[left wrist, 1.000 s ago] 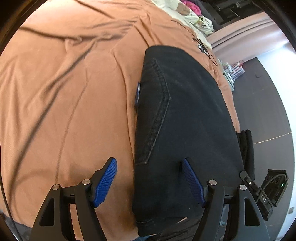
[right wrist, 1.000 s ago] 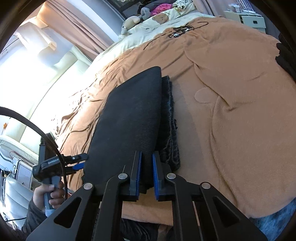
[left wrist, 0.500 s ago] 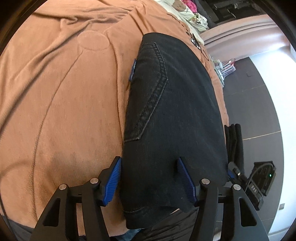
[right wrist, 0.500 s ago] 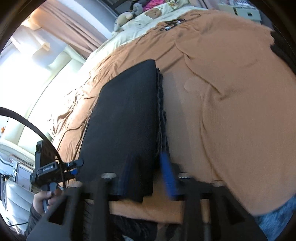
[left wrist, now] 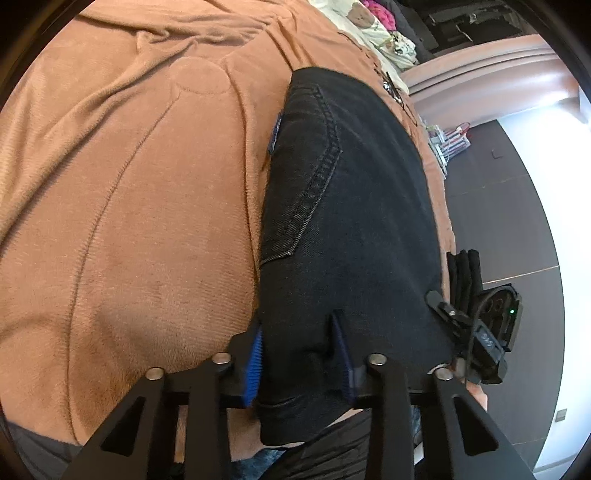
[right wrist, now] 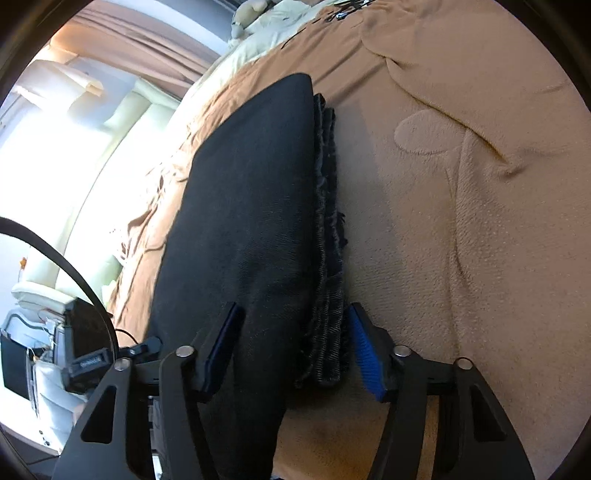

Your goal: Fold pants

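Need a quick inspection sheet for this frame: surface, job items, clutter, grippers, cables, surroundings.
Surface: bed under an orange-brown blanket, creased, with stitched seams.
Job's things: black pants, folded into a long stack at the bed's near edge, back pocket up, raw hems stacked along one side.
Clutter: dark tangled item at the blanket's far end, too small to identify; plush toys beyond.
Grippers: left gripper has just been closing, pads pinching the pants' near corner. Right gripper has also been closing, straddling the hem side, pads not clearly pressing.
Cables: black cable arcing by the left gripper.
Surroundings: dark floor, curtains, bright window.
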Demonstrator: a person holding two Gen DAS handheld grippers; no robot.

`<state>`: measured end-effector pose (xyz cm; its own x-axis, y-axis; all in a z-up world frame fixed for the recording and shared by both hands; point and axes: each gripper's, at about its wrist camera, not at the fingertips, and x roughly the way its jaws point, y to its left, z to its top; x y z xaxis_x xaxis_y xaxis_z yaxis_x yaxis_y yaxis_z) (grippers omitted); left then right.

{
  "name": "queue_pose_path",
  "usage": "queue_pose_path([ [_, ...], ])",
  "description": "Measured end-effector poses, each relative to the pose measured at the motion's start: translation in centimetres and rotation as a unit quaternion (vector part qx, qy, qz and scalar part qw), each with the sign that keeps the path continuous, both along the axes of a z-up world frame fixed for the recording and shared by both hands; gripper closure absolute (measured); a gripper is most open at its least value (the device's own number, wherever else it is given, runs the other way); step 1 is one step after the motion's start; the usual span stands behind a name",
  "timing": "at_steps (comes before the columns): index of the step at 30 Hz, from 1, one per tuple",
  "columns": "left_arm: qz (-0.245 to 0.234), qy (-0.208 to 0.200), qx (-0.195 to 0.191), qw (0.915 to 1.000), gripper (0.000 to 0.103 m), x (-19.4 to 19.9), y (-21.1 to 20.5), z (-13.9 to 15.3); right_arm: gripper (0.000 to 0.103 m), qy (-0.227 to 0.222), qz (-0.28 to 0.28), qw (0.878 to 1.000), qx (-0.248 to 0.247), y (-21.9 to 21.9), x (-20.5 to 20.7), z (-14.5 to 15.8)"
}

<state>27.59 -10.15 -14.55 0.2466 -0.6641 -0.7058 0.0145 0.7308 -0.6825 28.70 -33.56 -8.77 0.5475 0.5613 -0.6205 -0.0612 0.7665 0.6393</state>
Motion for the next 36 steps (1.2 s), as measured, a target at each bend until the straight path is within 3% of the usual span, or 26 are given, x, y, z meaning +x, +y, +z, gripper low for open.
queue_pose_path([
  [4,-0.003,-0.021,-0.006,0.9998,0.078,-0.2,0.1,2.2,0.067,-0.005,0.008,1.000,0.011,0.2,-0.4,0.9],
  [12,-0.007,-0.043,0.008,0.9990,0.079,-0.5,1.9,5.6,0.069,0.007,0.028,0.999,0.032,2.2,-1.2,0.7],
  [21,0.004,-0.024,0.030,0.9992,0.079,-2.5,6.1,5.1,0.069,0.017,0.067,0.996,0.061,5.1,-1.1,0.0],
  [25,0.002,0.004,0.056,0.9984,0.067,-2.1,6.5,3.6,0.069,0.026,0.056,0.997,0.051,4.4,-0.4,0.1],
  [26,0.000,0.003,0.059,0.9982,0.060,-1.9,6.5,3.4,0.068,0.028,0.053,0.997,0.049,4.2,-0.1,0.2],
  [28,0.003,0.001,0.051,0.9987,0.051,-1.6,6.6,3.2,0.050,0.027,0.043,0.998,0.042,4.1,0.0,0.4],
  [30,0.011,0.001,0.047,0.9989,0.048,-1.2,6.8,3.0,0.038,0.022,0.031,0.998,0.041,3.5,0.2,0.7],
  [36,0.016,0.000,0.043,0.9989,0.048,0.4,7.0,2.6,0.038,0.030,0.013,0.997,0.069,2.2,1.7,0.0],
])
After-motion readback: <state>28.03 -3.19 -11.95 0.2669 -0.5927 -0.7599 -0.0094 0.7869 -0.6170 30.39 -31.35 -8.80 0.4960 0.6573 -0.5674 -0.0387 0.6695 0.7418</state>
